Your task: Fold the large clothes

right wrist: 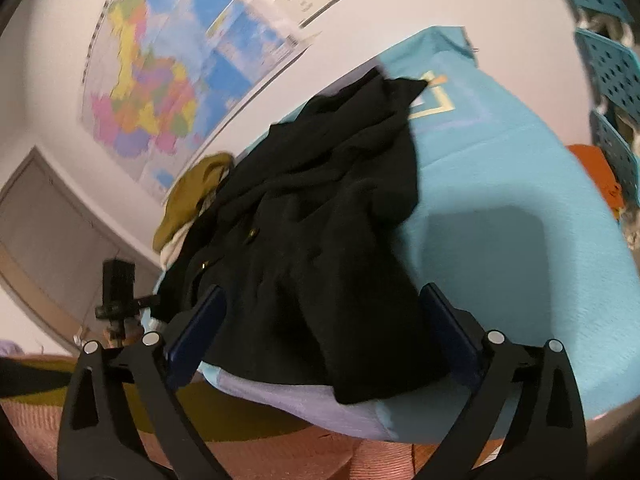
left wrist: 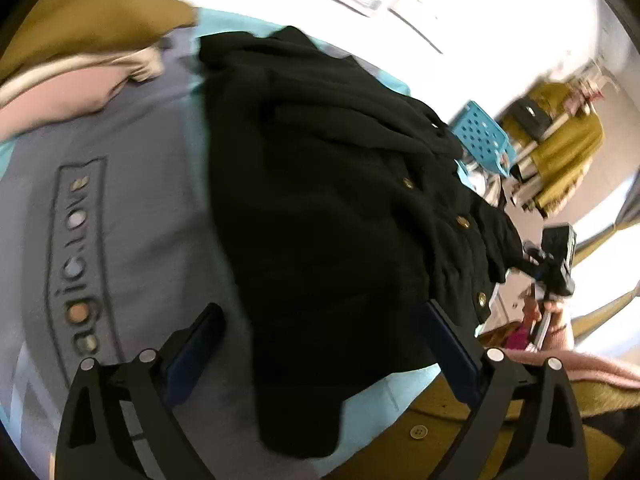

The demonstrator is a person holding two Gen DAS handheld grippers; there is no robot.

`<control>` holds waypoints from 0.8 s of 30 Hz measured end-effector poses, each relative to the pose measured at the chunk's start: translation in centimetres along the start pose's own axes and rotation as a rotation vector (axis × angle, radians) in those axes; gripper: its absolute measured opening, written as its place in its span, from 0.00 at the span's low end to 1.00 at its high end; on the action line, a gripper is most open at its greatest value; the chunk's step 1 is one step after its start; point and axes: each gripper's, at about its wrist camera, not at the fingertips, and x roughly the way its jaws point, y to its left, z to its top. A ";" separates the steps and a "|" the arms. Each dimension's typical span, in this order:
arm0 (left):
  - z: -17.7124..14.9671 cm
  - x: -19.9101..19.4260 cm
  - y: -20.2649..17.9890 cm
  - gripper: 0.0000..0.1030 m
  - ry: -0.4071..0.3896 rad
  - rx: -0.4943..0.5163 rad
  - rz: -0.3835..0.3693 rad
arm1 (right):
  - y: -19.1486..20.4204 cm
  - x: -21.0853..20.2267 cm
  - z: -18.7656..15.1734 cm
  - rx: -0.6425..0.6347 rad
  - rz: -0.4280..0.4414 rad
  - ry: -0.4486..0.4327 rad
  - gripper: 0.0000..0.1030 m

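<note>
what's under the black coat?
Black coat lies on the teal cover, beside a grey printed patch. Whatever sits directly beneath the coat is hidden.

White wall [right wrist: 60, 52], map [right wrist: 160, 80], perhaps a door [right wrist: 44, 216].

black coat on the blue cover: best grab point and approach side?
Take the black coat by its near hem, coming from the table's near edge. That edge lies flat and overhangs the blue cover, between the open left gripper and right gripper. The far end is bunched, probably harder to pinch cleanly.
</note>
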 end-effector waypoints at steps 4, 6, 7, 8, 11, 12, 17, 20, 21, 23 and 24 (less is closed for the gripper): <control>0.3 1.1 -1.2 0.87 0.003 0.036 -0.005 | 0.6 1.9 0.2 0.000 0.032 0.030 0.49; 0.2 1.4 -2.1 0.81 -0.015 0.073 0.000 | 0.9 2.6 0.0 0.012 0.108 0.050 0.29; 0.2 1.4 -2.7 0.71 -0.044 0.096 0.030 | 1.1 2.6 0.0 0.013 0.122 0.048 0.18; 0.3 1.4 -3.0 0.61 -0.067 0.104 0.063 | 1.4 2.5 0.1 0.018 0.133 0.038 0.15; 0.8 0.7 -2.4 0.15 -0.069 0.031 0.019 | 2.7 0.7 0.5 0.023 0.202 -0.043 0.11; 1.0 0.1 -2.1 0.09 -0.073 0.006 0.005 | 3.5 -0.2 0.8 0.014 0.225 -0.078 0.11; 1.4 -4.5 -2.4 0.06 -0.170 -0.033 -0.055 | 7.7 -3.6 1.9 -0.069 0.271 -0.175 0.09; 1.3 -7.1 -2.5 0.06 -0.214 -0.044 -0.088 | 9.7 -5.2 2.0 -0.106 0.348 -0.217 0.09; 1.1 -8.0 -2.4 0.06 -0.226 -0.049 -0.102 | 10.0 -5.5 1.9 -0.122 0.356 -0.222 0.09; 0.6 -8.3 -2.2 0.06 -0.226 -0.056 -0.100 | 9.7 -5.5 1.2 -0.118 0.344 -0.207 0.09; 0.2 -7.9 -1.8 0.07 -0.205 -0.062 -0.092 | 9.1 -5.0 0.9 -0.102 0.325 -0.185 0.09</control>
